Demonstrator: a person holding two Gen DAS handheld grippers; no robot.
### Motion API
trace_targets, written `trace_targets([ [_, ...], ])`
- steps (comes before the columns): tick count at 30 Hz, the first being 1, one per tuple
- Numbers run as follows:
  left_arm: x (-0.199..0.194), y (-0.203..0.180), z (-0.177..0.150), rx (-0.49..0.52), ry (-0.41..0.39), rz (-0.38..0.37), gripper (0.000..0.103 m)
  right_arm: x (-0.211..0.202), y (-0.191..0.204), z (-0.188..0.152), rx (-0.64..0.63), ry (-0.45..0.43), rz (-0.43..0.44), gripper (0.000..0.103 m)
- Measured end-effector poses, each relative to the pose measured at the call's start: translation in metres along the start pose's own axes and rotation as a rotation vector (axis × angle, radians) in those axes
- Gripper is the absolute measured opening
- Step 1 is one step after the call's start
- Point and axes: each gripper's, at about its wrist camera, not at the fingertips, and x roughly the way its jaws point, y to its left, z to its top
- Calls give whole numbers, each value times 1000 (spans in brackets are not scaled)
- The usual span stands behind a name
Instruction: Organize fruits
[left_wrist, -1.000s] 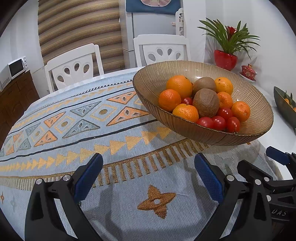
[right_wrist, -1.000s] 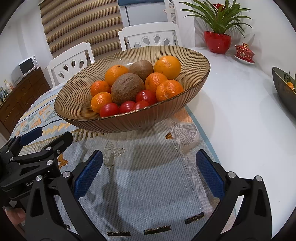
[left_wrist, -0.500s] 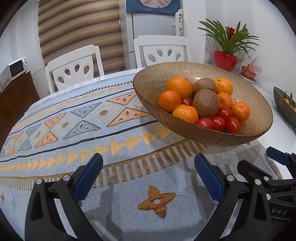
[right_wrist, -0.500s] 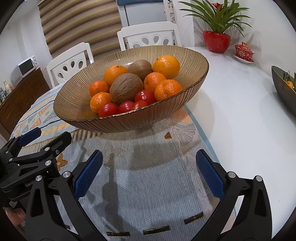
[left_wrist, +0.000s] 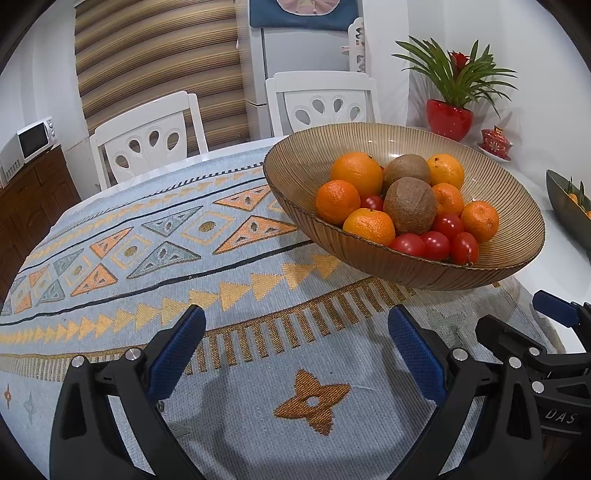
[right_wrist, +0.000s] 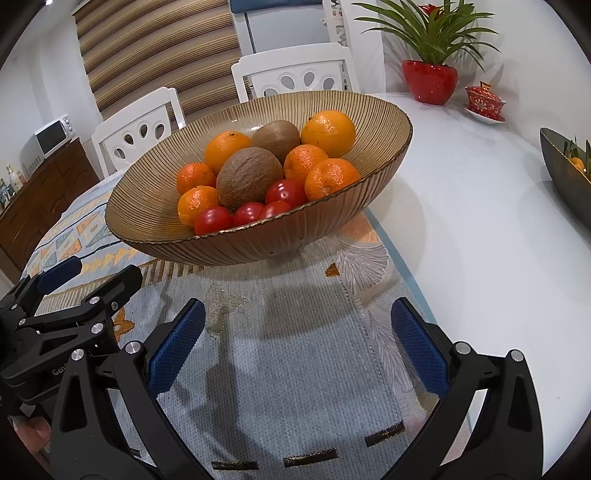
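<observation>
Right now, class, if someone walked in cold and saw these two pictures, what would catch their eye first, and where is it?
First, the ribbed amber bowl on the patterned tablecloth, heaped with oranges, two brown kiwis and red tomatoes. Next, the open left gripper and right gripper, both empty, short of the bowl. Behind, a red potted plant on the bare white tabletop.

On your right gripper (left_wrist: 554, 387) body read "DAS"; on your left gripper (right_wrist: 48, 347), cut-off "Gen".
</observation>
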Motion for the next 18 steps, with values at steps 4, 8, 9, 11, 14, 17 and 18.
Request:
trace_targets([
  [4, 0, 0, 0, 0, -1, 1, 98, 0, 0, 0, 0, 0, 0, 100],
  [8, 1, -1, 0, 1, 7, -4, 98, 1, 0, 0, 0, 0, 0, 100],
  [9, 1, -1, 0, 1, 11, -4, 98, 1, 0, 1, 0, 1, 1, 100],
  [11, 2, 0, 0, 1, 11, -4, 98, 0, 0, 0, -2, 1, 0, 100],
  [14, 2, 0, 1, 2, 10, -2, 98, 0, 0, 1, 0, 1, 0, 100],
  [17, 2, 0, 1, 3, 13, -3, 98, 0, 0, 1, -1, 2, 2, 100],
  [18, 2, -1, 1, 4, 15, -4, 98, 0, -1, 0, -1, 1, 5, 100],
])
